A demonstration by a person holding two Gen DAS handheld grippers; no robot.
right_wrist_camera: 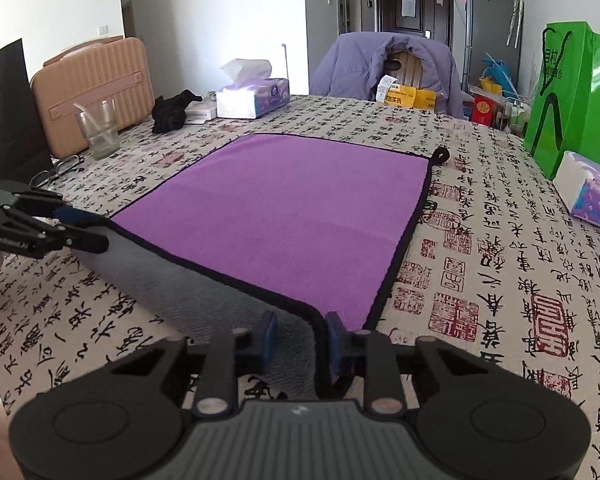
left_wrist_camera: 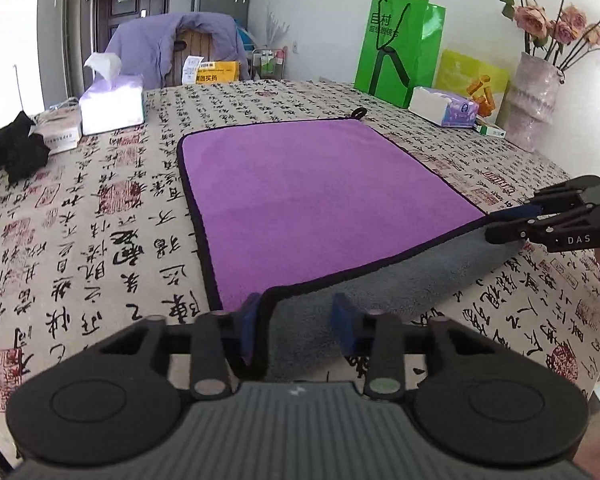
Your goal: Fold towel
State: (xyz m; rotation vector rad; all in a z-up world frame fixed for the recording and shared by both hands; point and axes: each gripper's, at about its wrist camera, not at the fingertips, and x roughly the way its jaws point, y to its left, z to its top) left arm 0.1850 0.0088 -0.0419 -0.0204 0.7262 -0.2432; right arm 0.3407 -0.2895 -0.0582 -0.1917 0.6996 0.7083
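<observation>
A purple towel (left_wrist_camera: pixel 316 200) with a black hem and grey underside lies flat on the calligraphy-print tablecloth (left_wrist_camera: pixel 100 240); it also shows in the right wrist view (right_wrist_camera: pixel 284 216). Its near edge is lifted and turned up, showing the grey side (left_wrist_camera: pixel 400 276). My left gripper (left_wrist_camera: pixel 300 320) has the towel's near left corner between its open jaws. My right gripper (right_wrist_camera: pixel 300 332) has the near right corner between its open jaws. Each gripper shows in the other's view, the right (left_wrist_camera: pixel 512 224) and the left (right_wrist_camera: pixel 84 228), at the towel's corners.
Tissue boxes (left_wrist_camera: pixel 112 104) (right_wrist_camera: pixel 592 196), a black cloth (left_wrist_camera: pixel 14 152), a green bag (left_wrist_camera: pixel 400 48), a flower vase (left_wrist_camera: pixel 532 100), a glass (right_wrist_camera: pixel 98 128), spectacles (right_wrist_camera: pixel 60 170) and a pink case (right_wrist_camera: pixel 94 92) ring the table. A chair with a purple coat (right_wrist_camera: pixel 388 68) stands behind.
</observation>
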